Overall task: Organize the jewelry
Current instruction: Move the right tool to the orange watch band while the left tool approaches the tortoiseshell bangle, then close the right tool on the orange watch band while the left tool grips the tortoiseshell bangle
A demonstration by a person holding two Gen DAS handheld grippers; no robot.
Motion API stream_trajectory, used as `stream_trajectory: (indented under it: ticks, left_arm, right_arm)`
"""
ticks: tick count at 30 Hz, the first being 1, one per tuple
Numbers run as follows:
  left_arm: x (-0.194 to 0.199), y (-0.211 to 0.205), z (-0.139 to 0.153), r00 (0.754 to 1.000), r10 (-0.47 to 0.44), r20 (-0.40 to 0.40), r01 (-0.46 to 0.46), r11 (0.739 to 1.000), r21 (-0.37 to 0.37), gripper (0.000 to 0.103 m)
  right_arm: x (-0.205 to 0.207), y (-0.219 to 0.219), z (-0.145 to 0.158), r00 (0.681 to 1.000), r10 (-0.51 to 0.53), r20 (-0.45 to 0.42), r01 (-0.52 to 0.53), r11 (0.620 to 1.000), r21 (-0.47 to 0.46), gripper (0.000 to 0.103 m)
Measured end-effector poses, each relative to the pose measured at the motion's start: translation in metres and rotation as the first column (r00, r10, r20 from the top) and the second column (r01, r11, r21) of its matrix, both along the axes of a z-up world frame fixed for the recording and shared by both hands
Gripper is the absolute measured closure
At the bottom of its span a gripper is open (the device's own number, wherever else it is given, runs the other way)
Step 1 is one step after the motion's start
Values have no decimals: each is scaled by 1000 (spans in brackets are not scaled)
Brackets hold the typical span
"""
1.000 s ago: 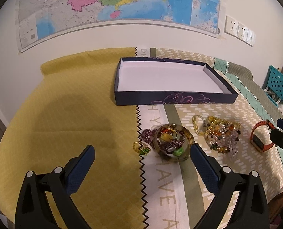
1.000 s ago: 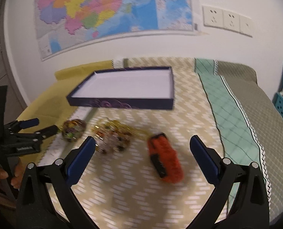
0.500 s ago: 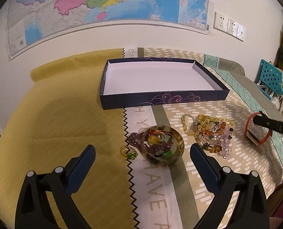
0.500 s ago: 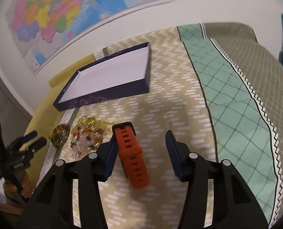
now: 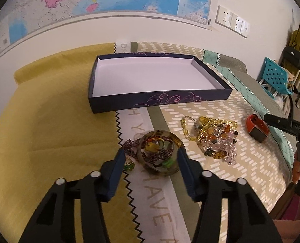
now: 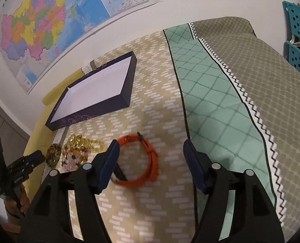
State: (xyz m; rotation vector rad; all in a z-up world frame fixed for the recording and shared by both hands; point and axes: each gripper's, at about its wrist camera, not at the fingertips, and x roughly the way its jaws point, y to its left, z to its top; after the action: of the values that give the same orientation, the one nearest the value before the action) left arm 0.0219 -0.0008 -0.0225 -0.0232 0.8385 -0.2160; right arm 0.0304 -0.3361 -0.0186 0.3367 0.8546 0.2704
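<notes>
One dark blue box lid [image 5: 160, 99] sits in the upper middle of the left wrist view, and its white inside holds nothing. One clear amber bangle [image 5: 160, 154] lies in the middle, with purple beads and small coloured bits piled inside its ring. One little gold ring with a green stone [image 5: 129, 165] lies just left of it. One heap of beaded bracelets [image 5: 214, 135] (yellow, orange and pink all tangled) lies to the right. One orange watch band [image 6: 141, 160] lies in the lower middle of the right wrist view. All of it rests on one patchwork cloth [image 5: 48, 131].

Two grippers show. The left gripper [image 5: 150, 162] has its jaws closing. A second ago they stood wide apart; now the blue pads sit on each side of the bangle. The right pad looks to touch it, but I cannot tell if the left pad does.

The right gripper [image 6: 151, 156] has its jaws opening. Half a second ago they stood closer around the watch band; now the band lies flat on the cloth between them, close by the left pad and well apart from the right one. The band has also turned from standing on edge to lying as a loop.
</notes>
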Motion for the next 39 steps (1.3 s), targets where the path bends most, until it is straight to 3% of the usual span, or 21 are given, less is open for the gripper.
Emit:
stream_trajectory:
  ticks: [4,11,16,21,25,30,32,39]
  left_arm:
    - [5,2,-5,999,-20,-38,19,999,-29,72]
    - [9,16,-12,994,-30,-103,20,995,-99,86]
    - [13,24,-15,989,-44,-141,24,989,-144,88]
    - [18,20,-15,988,-51,-147,32,991,-131,88]
    - [21,23,-14,987,-48,-155,26,990,-138,92]
    - [21,19,-13,986,-64,-151,49,994,-101,91]
    - [21,17,-13,987,-70,-148,58,994,-88,91]
    - [17,15,-9,991,-54,-121,47,997,-65,98]
  right_arm:
    - [-10,4,-4,999,32,-18,-32,999,21,41]
    - [-19,13,-7,997,59,-42,-58,997,43,54]
    - [-17,13,-8,996,66,-57,-62,996,67,57]
    - [-6,8,-9,996,38,-78,-31,995,96,57]
    - [1,9,-9,995,30,-98,-25,998,54,68]
    - [7,24,-7,997,33,-72,-40,995,-90,76]
    - [9,27,-8,997,34,-66,-42,991,-126,87]
    - [12,29,-5,996,78,-40,-82,992,-100,92]
